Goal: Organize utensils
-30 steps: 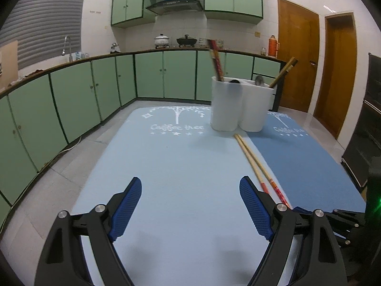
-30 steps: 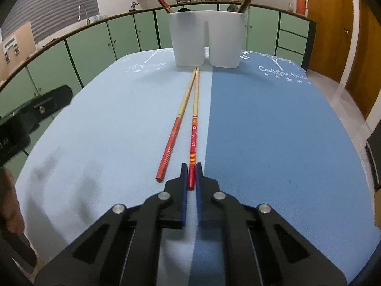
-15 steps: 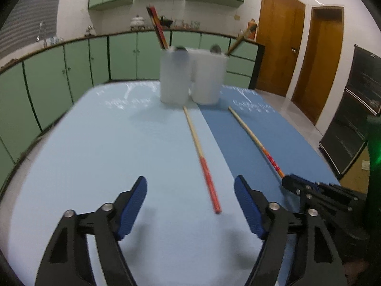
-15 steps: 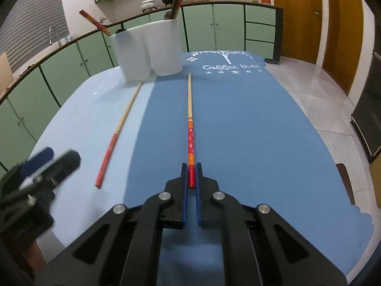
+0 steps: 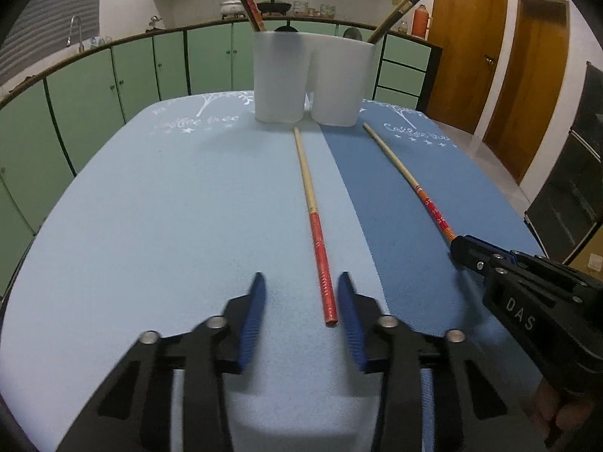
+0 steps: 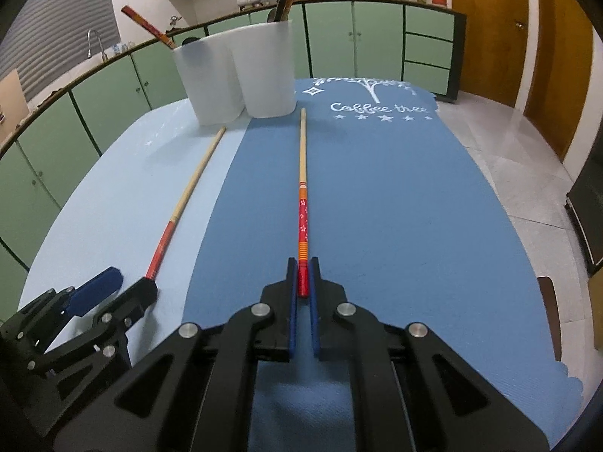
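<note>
Two long chopsticks with red handles lie on the blue mat. The plain red-handled chopstick has its handle end between the fingers of my left gripper, whose jaws are closing with a gap still on both sides. My right gripper is shut on the handle end of the flowered chopstick. Both point toward the white double-cup utensil holder, which stands at the far end with more chopsticks upright in it.
The table carries a light blue mat on the left and a darker blue mat on the right. Green kitchen cabinets run behind, and wooden doors are at the right.
My left gripper came forward and down over the plain chopstick's handle and its jaws narrowed a lot. The right gripper, still shut on the flowered chopstick, swung it away from the other one.
</note>
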`<state>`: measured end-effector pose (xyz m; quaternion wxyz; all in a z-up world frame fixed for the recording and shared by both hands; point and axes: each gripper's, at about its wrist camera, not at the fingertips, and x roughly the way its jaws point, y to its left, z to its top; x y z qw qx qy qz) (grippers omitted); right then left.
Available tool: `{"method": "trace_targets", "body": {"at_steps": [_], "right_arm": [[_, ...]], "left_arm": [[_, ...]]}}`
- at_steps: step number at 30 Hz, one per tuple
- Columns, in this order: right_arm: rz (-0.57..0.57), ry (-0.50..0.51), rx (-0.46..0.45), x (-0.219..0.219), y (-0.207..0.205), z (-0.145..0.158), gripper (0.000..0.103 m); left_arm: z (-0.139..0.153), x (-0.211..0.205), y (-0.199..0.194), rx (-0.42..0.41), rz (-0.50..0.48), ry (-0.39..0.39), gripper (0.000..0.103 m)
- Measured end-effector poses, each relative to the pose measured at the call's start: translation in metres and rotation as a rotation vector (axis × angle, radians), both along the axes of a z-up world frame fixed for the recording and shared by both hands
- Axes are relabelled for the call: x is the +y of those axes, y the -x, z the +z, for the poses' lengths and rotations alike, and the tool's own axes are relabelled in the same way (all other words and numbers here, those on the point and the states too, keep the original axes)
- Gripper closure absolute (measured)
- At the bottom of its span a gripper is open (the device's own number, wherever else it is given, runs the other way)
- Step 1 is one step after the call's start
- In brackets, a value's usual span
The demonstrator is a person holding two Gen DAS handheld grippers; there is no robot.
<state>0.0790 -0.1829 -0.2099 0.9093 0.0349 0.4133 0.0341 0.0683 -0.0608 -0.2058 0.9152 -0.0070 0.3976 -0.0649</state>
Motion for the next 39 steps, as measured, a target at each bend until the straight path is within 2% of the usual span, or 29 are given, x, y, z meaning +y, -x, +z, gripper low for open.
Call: {"method": "trace_targets", "body": {"at_steps": [3,4,7,11,12,14,16,18,24,27,31,39], "right_arm": [[0.008,-0.001,0.015,0.001,-0.003,-0.001,0.098],[0.009,-0.001,0.016,0.001,-0.003,-0.001,0.098],[0.018,-0.006,0.021,0.001,-0.004,-0.001,0.095],[0.021,-0.03,-0.011,-0.004,0.001,0.004,0.079],[0.017,-0.035,-0.03,-0.007,0.006,0.008,0.079],[0.015,-0.043,-0.059,-0.011,0.012,0.015,0.077],[0.012,-0.04,-0.098,-0.015,0.023,0.022,0.072],[0.005,-0.028,-0.136,-0.019,0.035,0.028,0.069],[0.014,-0.005,-0.186,-0.019,0.055,0.028,0.067],[0.033,-0.007,-0.172,-0.012,0.052,0.023,0.067],[0.051,-0.006,-0.147,-0.006,0.05,0.015,0.067],[0.056,-0.012,-0.107,-0.002,0.041,0.004,0.067]], "left_arm": [[0.0,0.0,-0.001,0.003,-0.001,0.002,0.094],[0.001,0.001,-0.003,0.006,0.001,0.004,0.097],[0.002,0.004,-0.007,0.016,0.0,0.022,0.097],[0.009,0.01,-0.009,0.001,0.007,0.03,0.097],[0.013,0.014,-0.008,-0.012,0.011,0.031,0.097],[0.02,0.021,-0.005,-0.035,0.013,0.049,0.093],[0.026,0.029,-0.001,-0.062,0.018,0.05,0.071],[0.032,0.038,0.007,-0.101,0.031,0.043,0.064],[0.039,0.039,0.024,-0.176,0.021,0.022,0.057],[0.035,0.031,0.025,-0.168,-0.006,0.02,0.056],[0.031,0.025,0.027,-0.167,-0.018,-0.003,0.048],[0.022,0.034,0.023,-0.129,0.012,0.0,0.046]]}}
